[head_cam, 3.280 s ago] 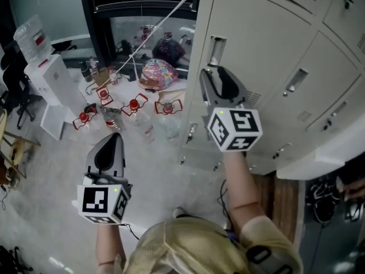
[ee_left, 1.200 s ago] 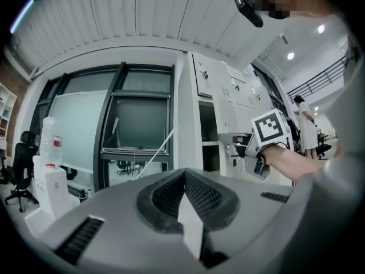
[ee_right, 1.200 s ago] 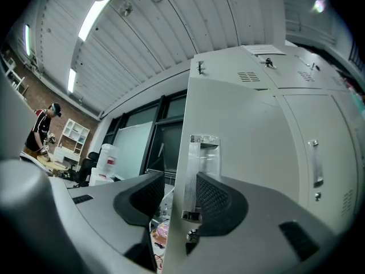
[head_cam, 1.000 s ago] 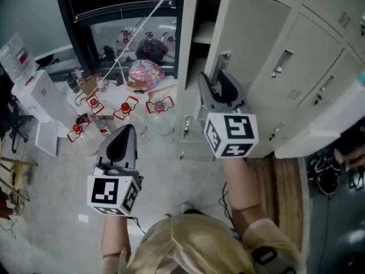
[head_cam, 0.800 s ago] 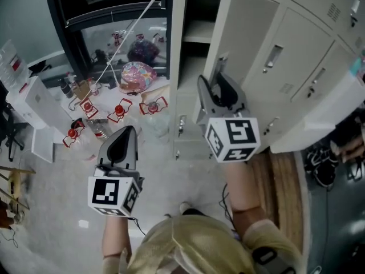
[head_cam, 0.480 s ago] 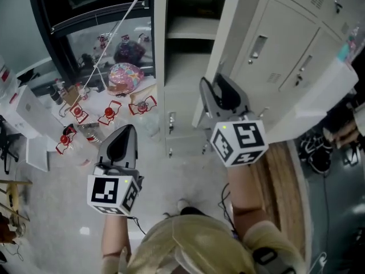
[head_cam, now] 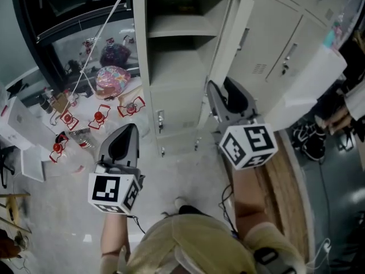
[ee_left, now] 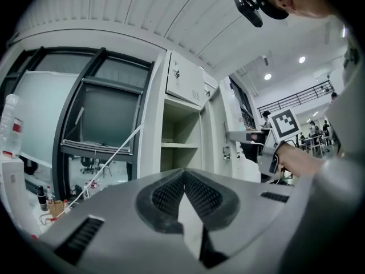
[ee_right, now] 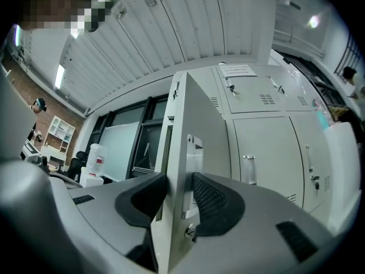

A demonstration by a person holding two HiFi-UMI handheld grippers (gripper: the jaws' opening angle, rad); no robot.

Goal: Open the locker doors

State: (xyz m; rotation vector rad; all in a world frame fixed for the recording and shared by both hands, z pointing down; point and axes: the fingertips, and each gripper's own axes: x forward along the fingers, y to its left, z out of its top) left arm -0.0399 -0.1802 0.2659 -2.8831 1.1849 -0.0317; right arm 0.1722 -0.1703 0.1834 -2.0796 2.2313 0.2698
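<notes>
Bank of grey metal lockers (head_cam: 268,44) fills the far right of the head view. Most doors are shut, but the left-end one stands open w/ a bare shelf (head_cam: 174,33) showing inside. That door (ee_right: 197,113) is swung out toward the person & seen nearly edge-on. It's thin sheet steel: stiff, light, prob. swings easily on its hinges, but could flex or clang if yanked. Painted faces look slick, so the best hold is at the free edge by the handle (ee_right: 194,158), where leverage is greatest. R gripper (head_cam: 226,93) is at that spot: its fingers (ee_right: 212,201) have just been closing & straddle the door's free edge, one pad on the inner face, the other on the handle side, clamped on it as far as I can judge. L gripper (head_cam: 129,131) hangs at near left over the floor (head_cam: 51,210), well apart from the lockers, fingers pinched together w/ nothing btwn them. Small lock (ee_right: 189,230) sits just below the handle, right by the pad on that side. Hard to read: the hinges are out of sight, the top of the open compartment is dark, the low lockers under it are partly covered by door & gripper, & the bank runs off the frame at right, so no telling how many doors there are. Clutter on the floor at far left, incl. a pink bag (head_cam: 113,76), is too small to name further.
</notes>
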